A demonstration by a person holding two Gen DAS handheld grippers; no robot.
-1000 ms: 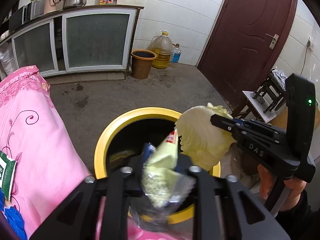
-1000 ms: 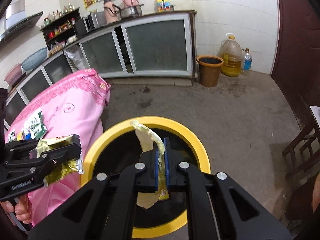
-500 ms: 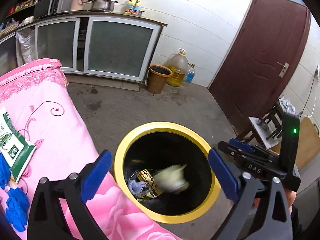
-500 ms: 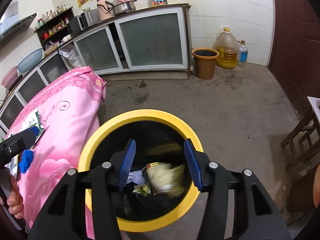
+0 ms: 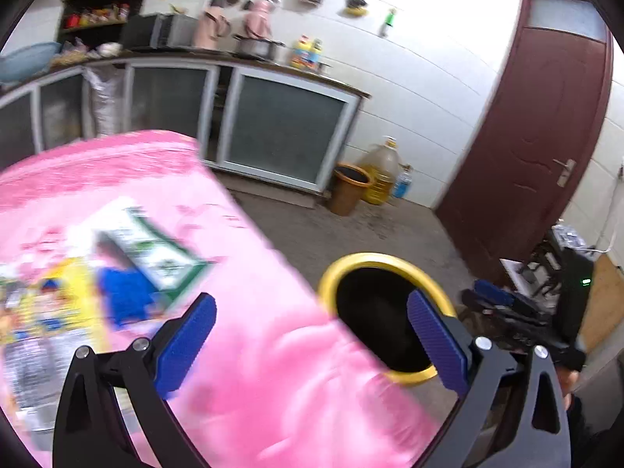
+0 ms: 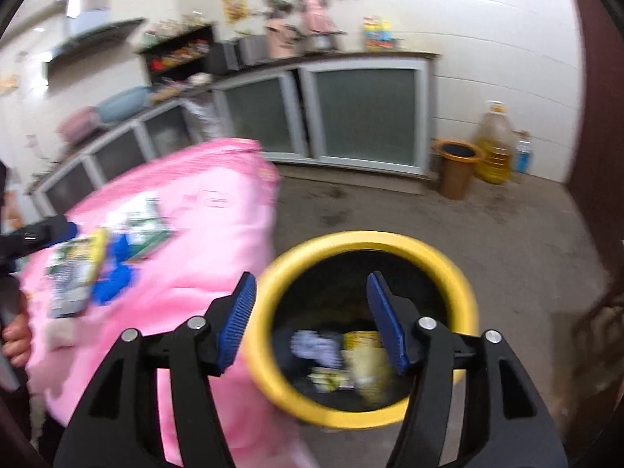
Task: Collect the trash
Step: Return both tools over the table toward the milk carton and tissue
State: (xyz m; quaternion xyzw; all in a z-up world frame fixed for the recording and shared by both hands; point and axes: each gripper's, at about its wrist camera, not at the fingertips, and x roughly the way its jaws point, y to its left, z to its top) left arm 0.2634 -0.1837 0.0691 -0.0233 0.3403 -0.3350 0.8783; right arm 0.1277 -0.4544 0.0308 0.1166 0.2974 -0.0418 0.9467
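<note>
Hovering over the pink cloth that covers the table, the left gripper has its blue pads spread wide with nothing between them. Ahead of it on the cloth lie several wrappers, all smeared by motion blur: a green and white packet, a blue scrap beside it, and a yellow packet nearer the left edge. What the yellow one is cannot be made out for certain; it looks like a snack bag.

The yellow-rimmed bin stands on the concrete floor just past the edge of the cloth, its inside black from this view. The right gripper hangs over that bin, its fingers apart and empty too. Down in the bin, seen from the right wrist, sits a small heap of trash: something pale blue-white, a yellow wrapper and a light lump, too blurred to name.

Against the far wall are grey-fronted cabinets with pink flasks on top, a brown bucket, a big oil jug next to it, and a dark red door at the right
</note>
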